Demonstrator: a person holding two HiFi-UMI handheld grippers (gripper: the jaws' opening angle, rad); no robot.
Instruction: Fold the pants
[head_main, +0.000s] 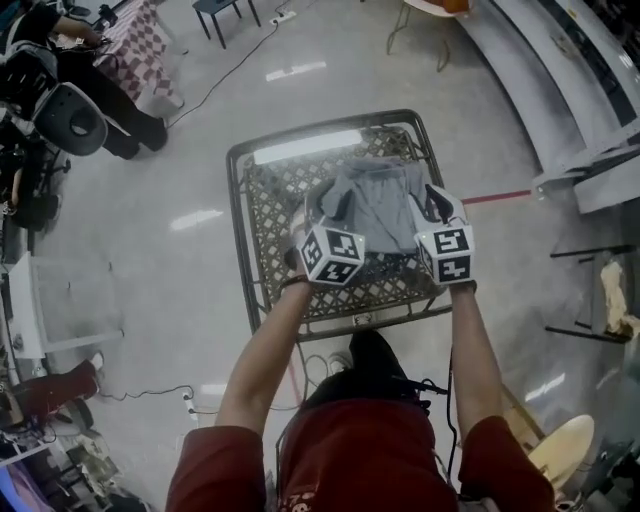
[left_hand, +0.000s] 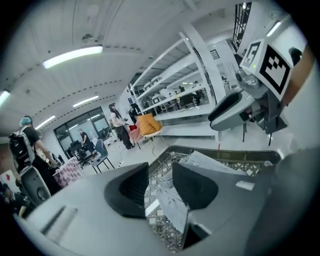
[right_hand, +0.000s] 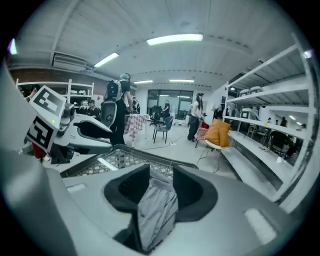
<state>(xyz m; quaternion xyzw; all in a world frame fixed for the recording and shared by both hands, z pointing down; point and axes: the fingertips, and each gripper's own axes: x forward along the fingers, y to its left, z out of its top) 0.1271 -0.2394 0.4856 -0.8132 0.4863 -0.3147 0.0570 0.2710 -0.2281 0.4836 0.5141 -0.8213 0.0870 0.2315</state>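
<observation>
Grey pants (head_main: 375, 200) hang bunched between my two grippers above a table with a lattice top (head_main: 262, 225). My left gripper (head_main: 318, 208) holds the pants' left side, and in the left gripper view a fold of grey cloth (left_hand: 172, 207) runs down between its jaws (left_hand: 160, 187), close against the right one. The right gripper (head_main: 437, 202) holds the other side. Seen from the right gripper view, the fabric (right_hand: 157, 215) fills the gap between that gripper's (right_hand: 160, 182) jaws. Both grippers point away from me and slightly down, side by side.
The table's dark rim (head_main: 240, 160) frames the lattice. White shelving (head_main: 560, 90) runs along the right. A black chair (head_main: 225, 15) and a cable lie beyond the table, with a person (head_main: 90, 90) at the far left. A wooden stool (head_main: 565, 450) stands by my right side.
</observation>
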